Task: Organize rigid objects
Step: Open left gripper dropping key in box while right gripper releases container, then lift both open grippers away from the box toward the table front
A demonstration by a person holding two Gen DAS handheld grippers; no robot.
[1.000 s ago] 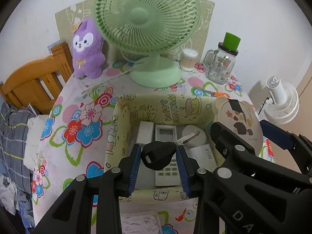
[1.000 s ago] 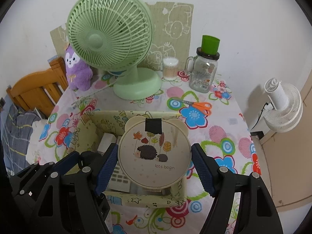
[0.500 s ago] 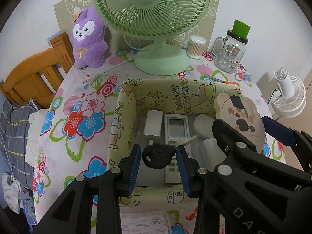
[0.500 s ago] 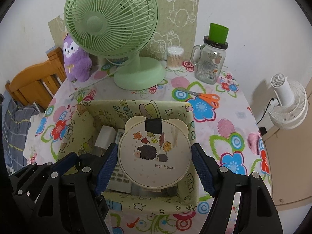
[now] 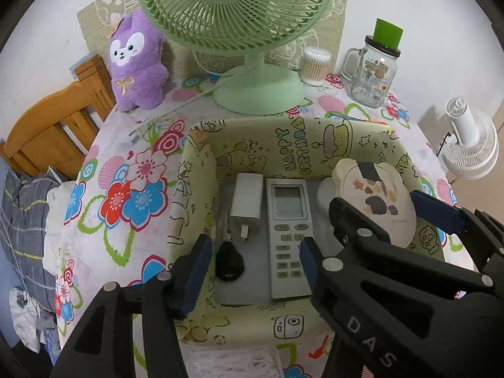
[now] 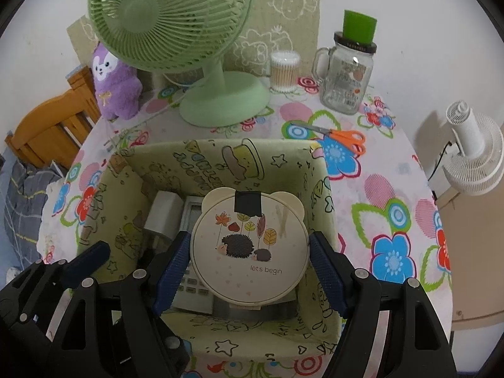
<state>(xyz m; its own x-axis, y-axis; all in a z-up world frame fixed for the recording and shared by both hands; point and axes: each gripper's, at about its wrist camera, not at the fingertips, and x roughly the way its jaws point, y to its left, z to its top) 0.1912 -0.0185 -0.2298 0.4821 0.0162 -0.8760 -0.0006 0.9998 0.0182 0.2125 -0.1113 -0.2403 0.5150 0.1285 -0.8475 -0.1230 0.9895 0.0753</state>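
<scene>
A black key (image 5: 229, 263) lies on the floor of the yellow cartoon-print box (image 5: 283, 145), beside a white charger (image 5: 246, 201) and a grey remote (image 5: 288, 233). My left gripper (image 5: 253, 261) hangs just above them. Its jaws are opening, and the pads stand clear of the key on either side. My right gripper (image 6: 250, 261) is shut on a round cream case (image 6: 249, 245) with bear ears and a hedgehog picture. It holds the case over the right half of the box (image 6: 318, 195). The case hides the box floor beneath it.
A green desk fan (image 5: 252, 15), a purple plush toy (image 5: 135, 63), a cotton swab tub (image 6: 283, 71) and a glass mug jar with a green lid (image 6: 346, 75) stand at the back. Orange scissors (image 6: 343, 137) lie behind the box. A wooden chair (image 5: 47, 126) is at the left.
My left jaws have spread and the black key has dropped from between them onto the box floor. My right gripper has sunk lower over the box with the case.
</scene>
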